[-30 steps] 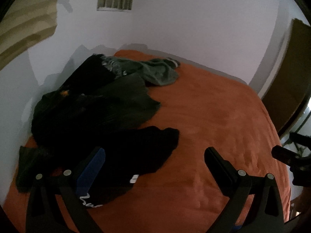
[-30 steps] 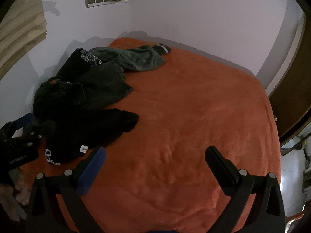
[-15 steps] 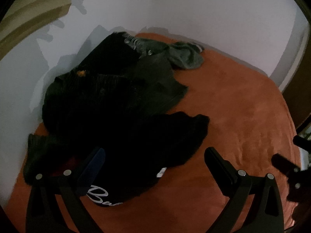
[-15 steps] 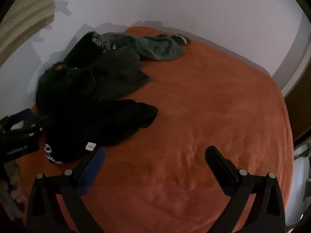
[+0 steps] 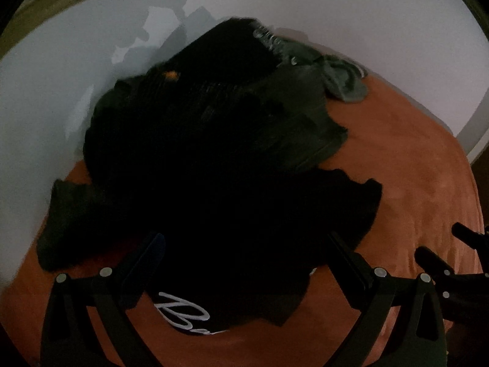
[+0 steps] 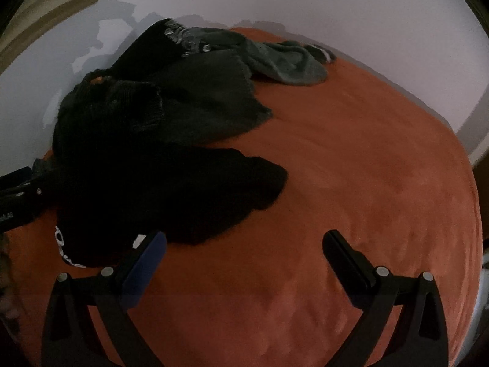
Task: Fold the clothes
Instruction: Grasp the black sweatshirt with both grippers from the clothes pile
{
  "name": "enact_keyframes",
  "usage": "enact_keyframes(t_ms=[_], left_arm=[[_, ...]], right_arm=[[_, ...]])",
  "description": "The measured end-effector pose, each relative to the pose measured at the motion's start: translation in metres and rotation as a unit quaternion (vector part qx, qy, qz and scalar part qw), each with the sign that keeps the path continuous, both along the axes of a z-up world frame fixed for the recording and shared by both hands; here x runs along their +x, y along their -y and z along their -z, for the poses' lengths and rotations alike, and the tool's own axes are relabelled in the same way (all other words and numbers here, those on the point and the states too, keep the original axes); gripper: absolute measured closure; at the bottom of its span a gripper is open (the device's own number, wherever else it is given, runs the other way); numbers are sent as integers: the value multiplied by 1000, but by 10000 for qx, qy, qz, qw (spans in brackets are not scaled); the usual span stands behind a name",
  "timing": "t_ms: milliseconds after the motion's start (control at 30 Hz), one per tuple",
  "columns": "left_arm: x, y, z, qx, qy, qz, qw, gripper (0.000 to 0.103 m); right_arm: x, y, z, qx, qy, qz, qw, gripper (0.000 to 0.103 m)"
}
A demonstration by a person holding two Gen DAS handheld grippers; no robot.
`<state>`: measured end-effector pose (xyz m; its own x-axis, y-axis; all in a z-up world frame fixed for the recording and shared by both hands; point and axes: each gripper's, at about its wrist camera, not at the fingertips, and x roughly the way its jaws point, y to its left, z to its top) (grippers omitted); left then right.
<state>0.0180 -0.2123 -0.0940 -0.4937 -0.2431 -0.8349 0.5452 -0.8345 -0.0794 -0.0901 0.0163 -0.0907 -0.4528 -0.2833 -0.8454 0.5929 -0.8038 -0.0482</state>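
Note:
A heap of dark clothes (image 5: 198,140) lies on the left side of an orange bed (image 5: 412,183). Nearest is a black garment (image 5: 259,229) with white script lettering (image 5: 180,312). My left gripper (image 5: 244,241) is open and hovers just over this garment, its fingers on either side of it, holding nothing. In the right wrist view the same black garment (image 6: 171,195) lies left of centre, with the heap (image 6: 159,107) behind it. My right gripper (image 6: 244,241) is open over bare orange bedding, its left finger beside the garment's edge.
A grey-green garment (image 6: 281,61) lies at the far end of the heap near the white wall (image 6: 305,0). The right half of the bed (image 6: 366,153) is bare bedding. The right gripper's black frame (image 5: 452,263) shows at the left view's right edge.
Both grippers have moved forward and left toward the clothes heap. The black garment now lies between the left gripper's fingers in view. Both stay open.

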Motion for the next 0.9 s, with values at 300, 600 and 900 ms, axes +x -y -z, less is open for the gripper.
enact_keyframes(t_ms=[300,600,900], left_arm=[[-8,11,27,193,226,-24,9996,1],[-5,23,40,342,253,-159,9990,1],[-16,21,54,413,406,-81,9983,1]], right_arm=[[-9,51,39,46,225,-499,9985,0],[-36,78,69,-99,443,-406,9981,0],[-43,90,87,-132,591,-414,9973,15]])
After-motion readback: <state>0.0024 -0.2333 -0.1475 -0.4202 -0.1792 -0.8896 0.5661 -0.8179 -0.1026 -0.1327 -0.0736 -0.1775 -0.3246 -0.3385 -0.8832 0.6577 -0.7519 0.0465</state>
